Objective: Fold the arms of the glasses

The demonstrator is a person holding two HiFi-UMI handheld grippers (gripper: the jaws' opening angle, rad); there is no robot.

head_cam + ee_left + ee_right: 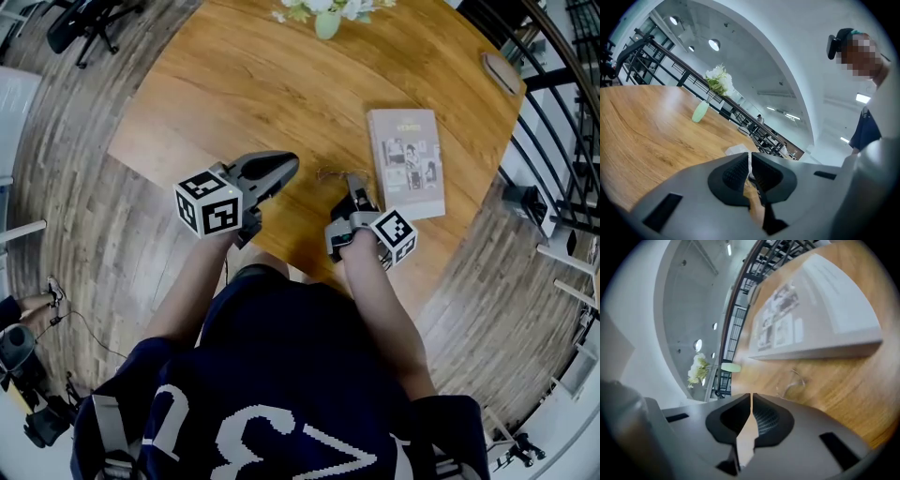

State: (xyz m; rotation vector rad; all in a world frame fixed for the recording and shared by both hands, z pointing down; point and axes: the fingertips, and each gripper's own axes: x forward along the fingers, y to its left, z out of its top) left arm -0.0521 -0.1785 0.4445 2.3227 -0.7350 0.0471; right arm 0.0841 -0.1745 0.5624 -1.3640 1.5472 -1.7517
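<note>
Thin wire-framed glasses (329, 174) lie on the round wooden table (244, 84), between my two grippers and just left of a book. In the right gripper view the glasses (793, 382) rest on the wood a short way ahead of the jaws, with their arms too faint to make out. My left gripper (292, 167) hovers left of them, shut and empty (750, 155). My right gripper (354, 180) sits just right of them near the book's corner, its jaws together with nothing between them (751, 395). The left gripper view does not show the glasses.
A pale book (406, 161) (815, 315) lies flat right of the glasses. A green vase of white flowers (326, 19) (700, 111) stands at the far edge. A brown oval item (502, 72) sits at the table's right rim. Dark railings (562, 112) run beyond it.
</note>
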